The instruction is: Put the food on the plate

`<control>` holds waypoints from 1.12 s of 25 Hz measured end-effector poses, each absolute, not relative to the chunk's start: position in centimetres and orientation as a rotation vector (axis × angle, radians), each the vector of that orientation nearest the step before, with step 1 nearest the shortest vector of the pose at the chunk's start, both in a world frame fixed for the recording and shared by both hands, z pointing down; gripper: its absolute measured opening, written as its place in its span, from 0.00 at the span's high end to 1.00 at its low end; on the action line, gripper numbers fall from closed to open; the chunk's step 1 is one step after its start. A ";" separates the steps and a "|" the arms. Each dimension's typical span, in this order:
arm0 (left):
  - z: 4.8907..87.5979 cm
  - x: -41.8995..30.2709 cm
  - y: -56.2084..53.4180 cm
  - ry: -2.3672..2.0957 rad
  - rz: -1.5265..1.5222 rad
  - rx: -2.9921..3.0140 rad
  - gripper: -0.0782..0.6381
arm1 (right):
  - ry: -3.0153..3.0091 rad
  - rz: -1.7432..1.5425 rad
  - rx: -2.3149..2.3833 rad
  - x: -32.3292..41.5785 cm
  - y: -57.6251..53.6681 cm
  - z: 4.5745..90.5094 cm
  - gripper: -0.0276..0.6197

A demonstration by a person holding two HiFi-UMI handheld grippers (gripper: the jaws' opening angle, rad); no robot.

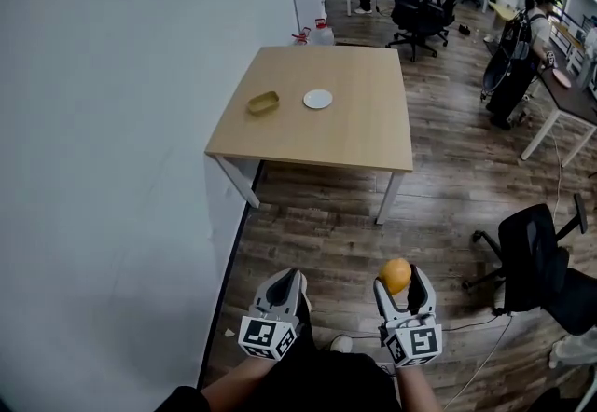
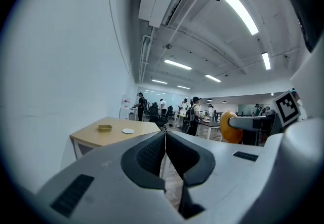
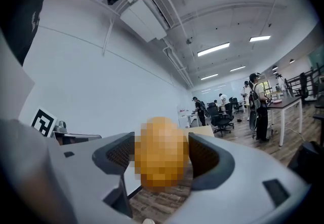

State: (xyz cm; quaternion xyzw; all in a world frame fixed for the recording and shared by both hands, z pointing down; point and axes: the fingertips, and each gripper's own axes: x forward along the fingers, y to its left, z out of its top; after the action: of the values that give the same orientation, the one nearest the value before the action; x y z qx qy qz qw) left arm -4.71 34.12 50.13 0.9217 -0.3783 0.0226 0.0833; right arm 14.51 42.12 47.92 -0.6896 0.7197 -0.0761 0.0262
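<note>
My right gripper point(image 1: 398, 278) is shut on a round orange food item point(image 1: 395, 275), held low over the wooden floor well short of the table; the same orange food point(image 3: 161, 152) fills the gap between its jaws in the right gripper view. My left gripper point(image 1: 283, 283) is beside it, shut with nothing in it, its pads point(image 2: 152, 152) pressed together. Far ahead, a small white plate point(image 1: 318, 99) lies on the wooden table point(image 1: 354, 135). A yellowish oblong dish point(image 1: 263, 103) sits left of the plate.
A white wall point(image 1: 103, 168) runs along the left. A black office chair point(image 1: 539, 261) stands at the right, with a cable on the floor. Beyond the table are more chairs, desks and several people point(image 1: 522, 47).
</note>
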 end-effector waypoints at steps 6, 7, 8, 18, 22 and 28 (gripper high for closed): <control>51.4 -2.7 29.3 -1.097 0.076 2.731 0.87 | 2.186 -0.232 -2.216 17.8 38.8 48.1 0.38; 51.8 -2.4 28.2 -1.089 0.077 2.723 0.87 | 2.184 -0.236 -2.228 18.2 38.0 48.2 0.38; 52.1 -2.0 27.1 -1.080 0.080 2.714 0.87 | 2.181 -0.240 -2.239 18.7 37.1 48.4 0.38; 53.4 0.4 13.4 -1.022 0.110 2.690 0.87 | 2.228 -0.299 -2.313 20.7 23.5 48.8 0.38; 53.2 0.8 9.3 -0.999 0.101 2.692 0.87 | 2.275 -0.359 -2.323 20.1 19.0 49.6 0.38; 53.6 0.4 3.7 -0.948 0.098 2.681 0.87 | 2.241 -0.501 -2.329 18.5 13.4 51.4 0.38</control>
State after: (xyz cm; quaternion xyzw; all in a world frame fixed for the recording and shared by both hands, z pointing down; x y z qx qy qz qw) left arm 0.43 3.65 53.61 0.9319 -0.3295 0.0340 0.1476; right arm 18.50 13.39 51.42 -0.7105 0.6838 -0.1530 -0.0645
